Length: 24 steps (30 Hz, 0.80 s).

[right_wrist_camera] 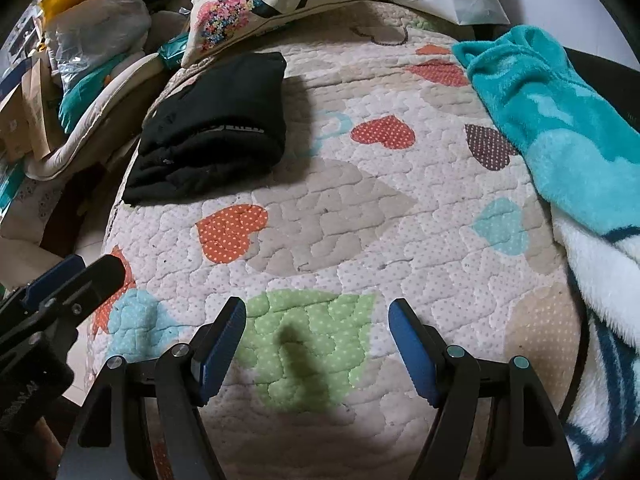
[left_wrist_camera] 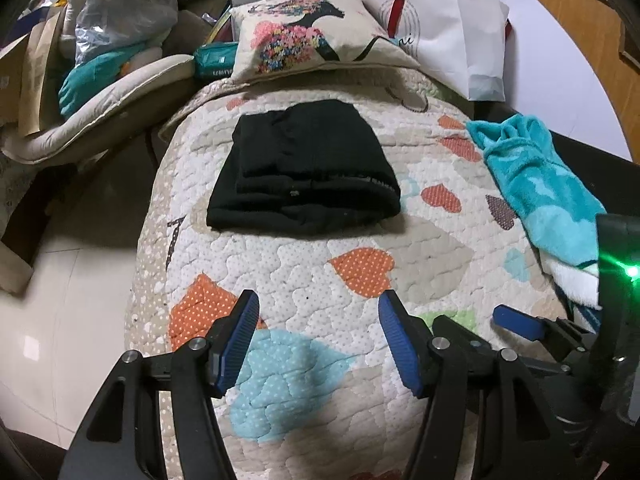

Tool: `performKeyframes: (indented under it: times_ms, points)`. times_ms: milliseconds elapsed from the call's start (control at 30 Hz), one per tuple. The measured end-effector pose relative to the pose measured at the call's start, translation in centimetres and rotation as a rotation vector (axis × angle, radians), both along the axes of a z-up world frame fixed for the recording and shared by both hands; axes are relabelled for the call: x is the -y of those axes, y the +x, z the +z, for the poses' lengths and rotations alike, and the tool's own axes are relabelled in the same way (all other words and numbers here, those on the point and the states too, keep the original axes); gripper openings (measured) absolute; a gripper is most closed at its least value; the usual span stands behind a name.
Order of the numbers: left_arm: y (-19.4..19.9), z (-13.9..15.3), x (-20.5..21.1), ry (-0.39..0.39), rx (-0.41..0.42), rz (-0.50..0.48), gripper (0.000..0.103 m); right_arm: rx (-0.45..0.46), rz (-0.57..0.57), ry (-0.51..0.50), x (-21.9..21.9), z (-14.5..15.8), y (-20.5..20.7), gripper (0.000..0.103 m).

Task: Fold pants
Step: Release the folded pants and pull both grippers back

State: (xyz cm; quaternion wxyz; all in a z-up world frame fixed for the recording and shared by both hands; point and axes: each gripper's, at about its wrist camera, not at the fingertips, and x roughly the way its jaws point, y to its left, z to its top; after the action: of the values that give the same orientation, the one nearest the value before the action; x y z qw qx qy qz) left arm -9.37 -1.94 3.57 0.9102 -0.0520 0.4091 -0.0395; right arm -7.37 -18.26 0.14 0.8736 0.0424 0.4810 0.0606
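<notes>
The black pants (left_wrist_camera: pixel 304 168) lie folded into a compact stack on the heart-patterned quilt (left_wrist_camera: pixel 400 248), toward its far end. They also show in the right wrist view (right_wrist_camera: pixel 216 128) at the upper left. My left gripper (left_wrist_camera: pixel 318 304) is open and empty, hovering over the quilt's near part, well short of the pants. My right gripper (right_wrist_camera: pixel 318 308) is open and empty over a green heart patch, to the right of the left one. The right gripper's finger (left_wrist_camera: pixel 516 320) shows at the lower right of the left wrist view.
A printed cushion (left_wrist_camera: pixel 312 36) and a white bag (left_wrist_camera: pixel 456 28) sit beyond the pants. A turquoise fleece blanket (right_wrist_camera: pixel 552 120) lies along the quilt's right side. Bags and bedding (left_wrist_camera: pixel 112 40) pile up at the left, with tiled floor (left_wrist_camera: pixel 60 300) below the quilt's left edge.
</notes>
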Motion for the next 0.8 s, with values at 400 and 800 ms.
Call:
performKeyframes:
  times_ms: [400,800]
  points:
    - [-0.26,0.65,0.0,-0.002,0.026,0.001,0.062,0.007,0.007,0.001,-0.16,0.04,0.03,0.079]
    - [-0.32,0.69,0.4,0.013,0.03,0.003,0.066,0.004,0.004,0.0,-0.31,0.03,-0.05,0.08]
